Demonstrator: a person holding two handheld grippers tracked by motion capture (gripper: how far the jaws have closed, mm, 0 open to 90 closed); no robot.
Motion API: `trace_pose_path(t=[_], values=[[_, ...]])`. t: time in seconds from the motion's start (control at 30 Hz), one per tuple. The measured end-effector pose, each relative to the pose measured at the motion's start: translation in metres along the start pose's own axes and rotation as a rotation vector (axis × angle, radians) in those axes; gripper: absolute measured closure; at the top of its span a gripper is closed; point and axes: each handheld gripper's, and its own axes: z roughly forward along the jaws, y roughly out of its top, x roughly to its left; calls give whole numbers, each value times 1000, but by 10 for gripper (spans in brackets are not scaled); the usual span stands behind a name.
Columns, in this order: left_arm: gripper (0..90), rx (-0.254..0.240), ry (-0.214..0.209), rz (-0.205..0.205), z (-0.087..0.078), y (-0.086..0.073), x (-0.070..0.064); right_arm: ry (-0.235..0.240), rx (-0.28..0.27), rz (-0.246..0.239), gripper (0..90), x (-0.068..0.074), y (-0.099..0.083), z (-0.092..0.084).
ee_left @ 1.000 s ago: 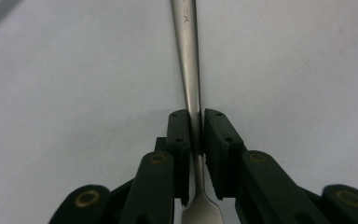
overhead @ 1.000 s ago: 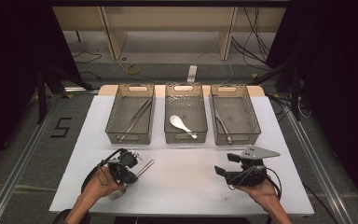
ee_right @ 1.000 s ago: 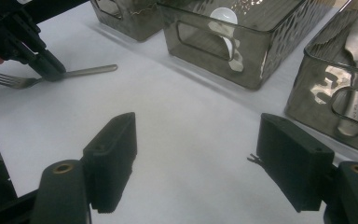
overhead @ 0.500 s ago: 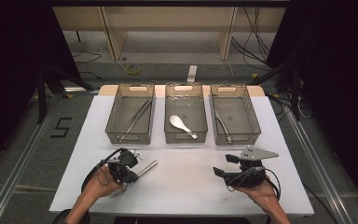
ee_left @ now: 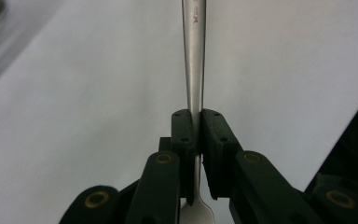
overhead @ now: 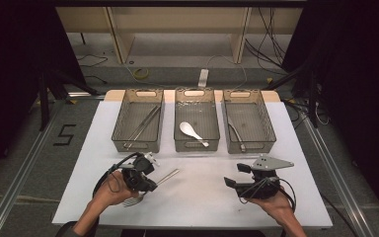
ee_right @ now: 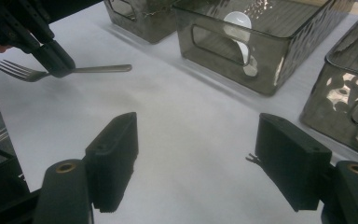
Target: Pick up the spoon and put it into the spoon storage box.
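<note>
A metal fork [overhead: 164, 177] is clamped by its handle in my left gripper [overhead: 150, 183], low over the front left of the white table [overhead: 202, 202]. In the left gripper view the jaws are shut [ee_left: 195, 135] on the fork [ee_left: 194, 56], whose handle runs straight ahead. The tines point back toward the person. My right gripper [overhead: 234, 175] stands open at the front right with nothing between its fingers [ee_right: 200, 144]. The right gripper view shows the fork [ee_right: 98, 69] held in the left gripper [ee_right: 56, 60] off to the left.
Three clear bins stand in a row at the back. The left bin [overhead: 120, 118] holds long metal utensils, the middle bin [overhead: 196, 146] a white spoon [overhead: 193, 131], the right bin [overhead: 269, 123] a metal utensil [overhead: 236, 133]. Bare table lies between the grippers.
My left hand has risen slightly and shifted, carrying the fork off the table. The right hand has kept still.
</note>
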Motion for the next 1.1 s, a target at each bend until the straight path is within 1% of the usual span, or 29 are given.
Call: trace_pose_path(t=[0.03,0.1,0.13,0.2,0.23,0.27,0.3,0.33,0.37,0.4,0.5,0.53,0.57,0.67,0.7,0.77,0.83,0.87,0.9,0.93,0.97,1.0,1.07,1.1], values=[[832,-10,-1,7,1,4,-3,0,1,-3,308,1,0,1],[832,-6,-13,31,3,13,-8,7,0,-10,308,3,1,2],[832,-12,-18,39,3,17,-11,12,2,-18,307,5,1,2],[832,-11,-38,53,5,24,-17,20,7,-31,304,8,2,4],[832,-21,-47,55,6,27,-19,20,9,-42,302,10,2,5],[832,-21,-58,59,7,29,-20,24,10,-53,299,12,3,5],[832,-17,-61,73,7,31,-21,26,11,-67,299,14,3,6],[831,-23,-67,75,7,33,-23,27,14,-80,299,17,4,7],[831,-19,-91,87,7,34,-24,30,13,-98,299,19,4,8],[832,-27,-104,90,7,35,-24,32,20,-117,298,22,5,9],[831,-17,-102,117,6,40,-29,51,35,-164,296,31,7,15],[832,-21,-110,122,6,42,-30,55,41,-182,296,34,7,17],[831,-16,-120,127,6,43,-31,59,48,-201,296,37,7,19],[831,1,-119,141,9,47,-36,73,76,-250,296,48,7,26],[831,9,-127,152,10,48,-38,75,80,-269,296,51,7,27],[831,14,-143,159,13,50,-43,75,93,-305,296,57,7,31],[831,28,-151,173,16,52,-47,86,102,-334,296,61,7,35],[831,36,-154,179,17,53,-48,81,106,-351,297,63,8,38],[831,34,-158,175,18,54,-49,78,110,-361,297,65,8,40],[831,40,-163,183,19,54,-50,83,118,-383,301,67,8,43],[831,42,-171,183,19,55,-51,82,124,-400,306,69,7,45],[831,43,-175,190,19,55,-52,84,137,-421,320,70,7,47],[831,43,-176,195,19,55,-54,60,147,-484,341,75,4,51],[831,46,-177,200,19,55,-55,63,157,-499,343,77,4,52]])
